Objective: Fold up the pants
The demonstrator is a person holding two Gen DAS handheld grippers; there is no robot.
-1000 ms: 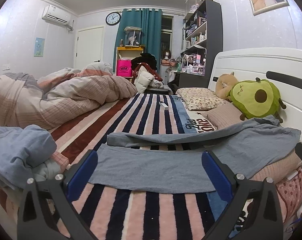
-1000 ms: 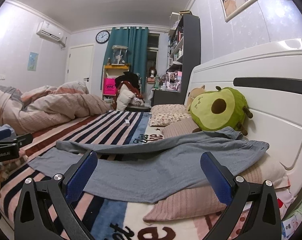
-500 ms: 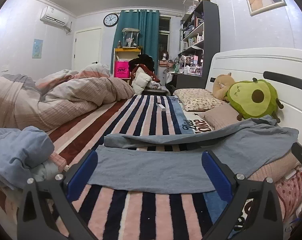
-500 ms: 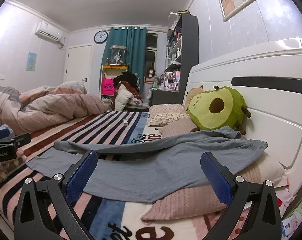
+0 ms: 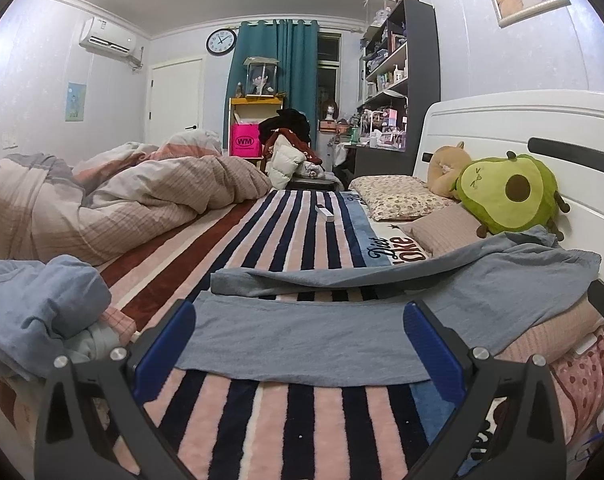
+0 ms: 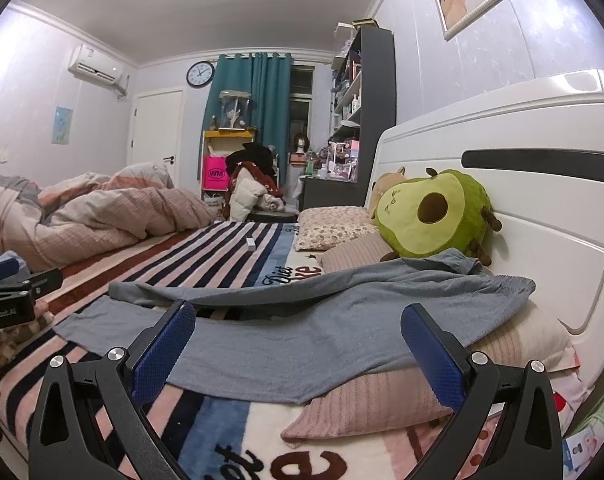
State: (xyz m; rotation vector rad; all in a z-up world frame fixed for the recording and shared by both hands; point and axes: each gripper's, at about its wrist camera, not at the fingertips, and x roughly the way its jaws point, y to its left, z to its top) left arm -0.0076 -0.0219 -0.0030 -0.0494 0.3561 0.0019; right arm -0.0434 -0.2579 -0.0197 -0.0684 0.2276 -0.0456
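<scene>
both pairs of blue-padded fingers stand spread wide with nothing between them: the left gripper [image 5: 299,338] hangs low over the striped blanket [image 5: 302,224], framing the nearer leg of the grey pants [image 5: 302,340], and the right gripper [image 6: 297,344] hangs over the pants [image 6: 302,344] closer to the waist end, its pads clear of the cloth

taking the pants as the landmark: they lie spread across the bed, legs running out toward the left over the striped blanket, the waistband end draped up onto a ribbed pink pillow [image 6: 382,400] beside the white headboard [image 6: 542,200]. the two legs are apart, a gap of blanket showing between them, and the farther leg is rumpled along its length while the nearer one lies flat

just beyond the waist end sits a green avocado plush [image 6: 434,212] against the headboard, with a tan plush toy [image 5: 448,168] and a floral pillow [image 5: 394,196] behind it. past the farther leg, well apart on the blanket, lies a small white box [image 5: 324,212]. left of the leg ends is a bundle of pale blue clothing [image 5: 37,304], and beyond that a heaped pink checked duvet [image 5: 113,200]

in the right wrist view the left gripper's black frame [image 6: 9,296] shows at the left edge, near the leg ends
</scene>
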